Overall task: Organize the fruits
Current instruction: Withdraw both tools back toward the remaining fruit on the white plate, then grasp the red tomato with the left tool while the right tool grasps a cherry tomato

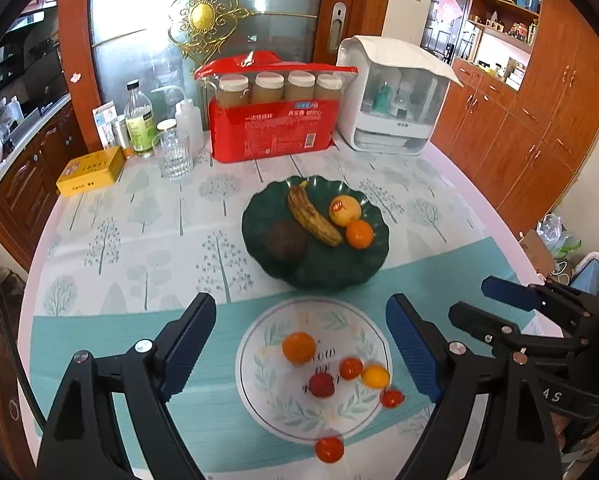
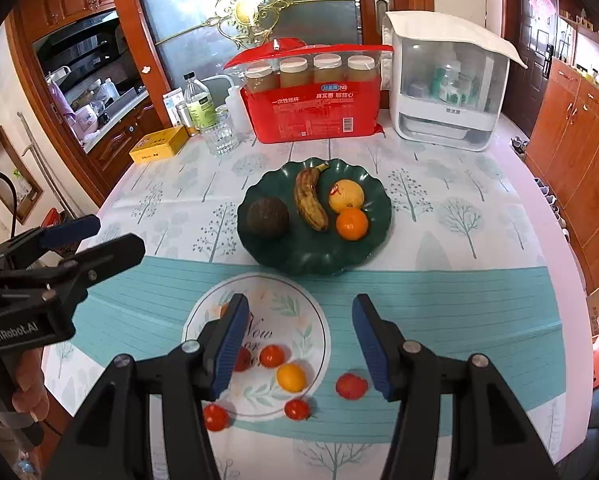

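Hovering with both left tongs point(image 1: 301, 350) and right tongs point(image 2: 299, 346) released and empty; risking nudging loose cherry tomatoes point(image 2: 351, 386) rolling off the surface point(image 2: 479, 300).

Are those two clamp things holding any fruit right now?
No. The left hand-held gripper and right hand-held gripper both hang open and empty above the table.

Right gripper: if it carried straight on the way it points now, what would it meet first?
Probably the small yellow-orange fruit on the white plate, which lies between the open jaws of the right gripper. Depth is unclear, so it could reach the plate first.
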Demonstrator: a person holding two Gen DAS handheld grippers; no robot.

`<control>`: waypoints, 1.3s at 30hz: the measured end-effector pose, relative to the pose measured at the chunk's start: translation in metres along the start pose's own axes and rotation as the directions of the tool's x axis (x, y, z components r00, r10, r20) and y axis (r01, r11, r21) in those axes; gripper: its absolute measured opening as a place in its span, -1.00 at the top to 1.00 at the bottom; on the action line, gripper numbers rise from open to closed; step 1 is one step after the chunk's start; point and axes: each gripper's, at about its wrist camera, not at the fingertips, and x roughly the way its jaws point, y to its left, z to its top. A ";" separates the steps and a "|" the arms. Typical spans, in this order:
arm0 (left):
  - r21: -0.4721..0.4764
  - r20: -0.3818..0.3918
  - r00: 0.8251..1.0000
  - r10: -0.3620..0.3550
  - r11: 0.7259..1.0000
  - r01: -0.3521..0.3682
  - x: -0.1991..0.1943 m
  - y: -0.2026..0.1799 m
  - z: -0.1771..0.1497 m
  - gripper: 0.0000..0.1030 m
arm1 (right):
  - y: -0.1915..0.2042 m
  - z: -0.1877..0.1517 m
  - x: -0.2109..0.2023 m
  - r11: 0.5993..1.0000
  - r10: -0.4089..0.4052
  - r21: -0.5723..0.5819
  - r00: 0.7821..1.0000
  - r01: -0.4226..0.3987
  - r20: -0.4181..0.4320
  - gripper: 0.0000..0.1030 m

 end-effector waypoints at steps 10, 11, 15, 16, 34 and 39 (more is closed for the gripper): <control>-0.016 -0.083 0.997 0.010 1.000 -0.011 0.024 -0.003 -0.062 -0.68 | 0.008 -0.053 0.017 0.999 -0.012 -0.044 0.998 0.009 -0.055 -0.05; -0.020 -0.104 0.995 0.005 1.000 -0.007 0.030 -0.003 -0.071 -0.68 | 0.009 -0.059 0.021 0.999 -0.010 -0.049 0.998 0.007 -0.061 -0.05; -0.036 -0.157 0.988 0.002 0.999 -0.007 0.048 -0.003 -0.095 -0.68 | 0.010 -0.080 0.035 0.998 -0.016 -0.058 0.996 0.011 -0.089 -0.06; -0.041 -0.170 0.985 0.002 0.999 -0.009 0.054 -0.003 -0.102 -0.68 | 0.010 -0.085 0.039 0.998 -0.016 -0.058 0.995 0.010 -0.101 -0.05; -0.097 -0.294 0.956 -0.003 0.995 -0.027 0.100 -0.007 -0.163 -0.67 | 0.000 -0.133 0.090 0.999 0.006 -0.052 0.985 -0.015 -0.173 0.10; -0.081 -0.301 0.954 0.004 0.996 -0.030 0.103 -0.016 -0.168 -0.56 | -0.002 -0.131 0.097 0.998 0.000 -0.064 0.985 -0.011 -0.172 0.16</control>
